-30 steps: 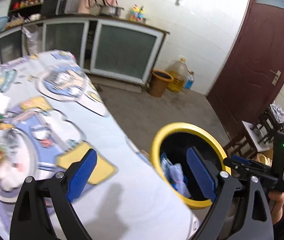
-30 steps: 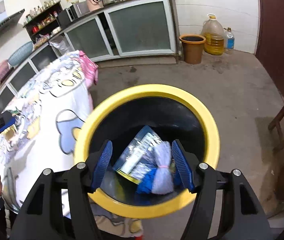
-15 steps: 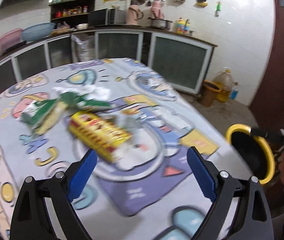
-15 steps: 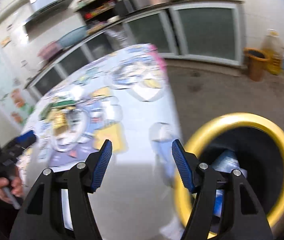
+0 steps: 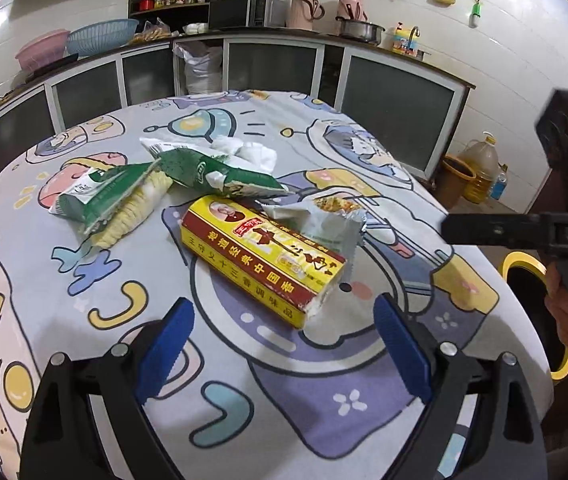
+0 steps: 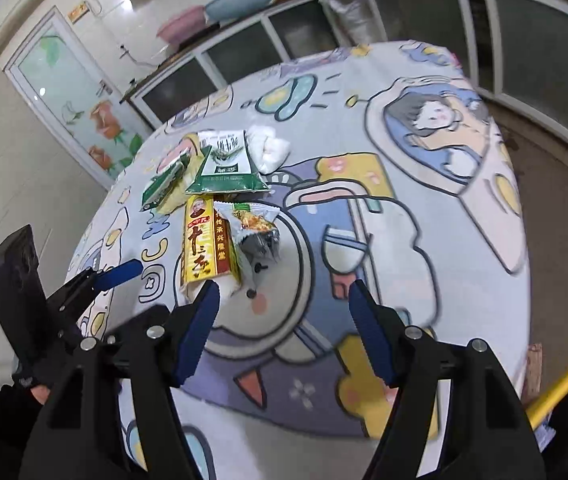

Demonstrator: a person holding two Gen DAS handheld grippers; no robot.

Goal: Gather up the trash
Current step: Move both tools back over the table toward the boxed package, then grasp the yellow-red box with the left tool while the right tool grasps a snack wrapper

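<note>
- Tablecloth (image 5: 84, 288): pale grey-white, cartoon print in blue, purple, yellow and pink, black outlines.
- Box (image 5: 262, 258) at cloth centre: yellow, dark red band, red lettering.
- Wrapper (image 5: 323, 220) beside the box: silver, orange-green print.
- Packets (image 5: 220, 170) beyond the box: green and white.
- Tissue (image 5: 258, 152) beyond the box: white.
- Bin rim (image 5: 523, 262), right of the box: yellow.
- Gripper pads (image 5: 164, 348): blue.

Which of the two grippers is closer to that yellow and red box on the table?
Right. The right gripper has one finger beside the near end of the yellow box. The left gripper hovers just short of it.
</note>
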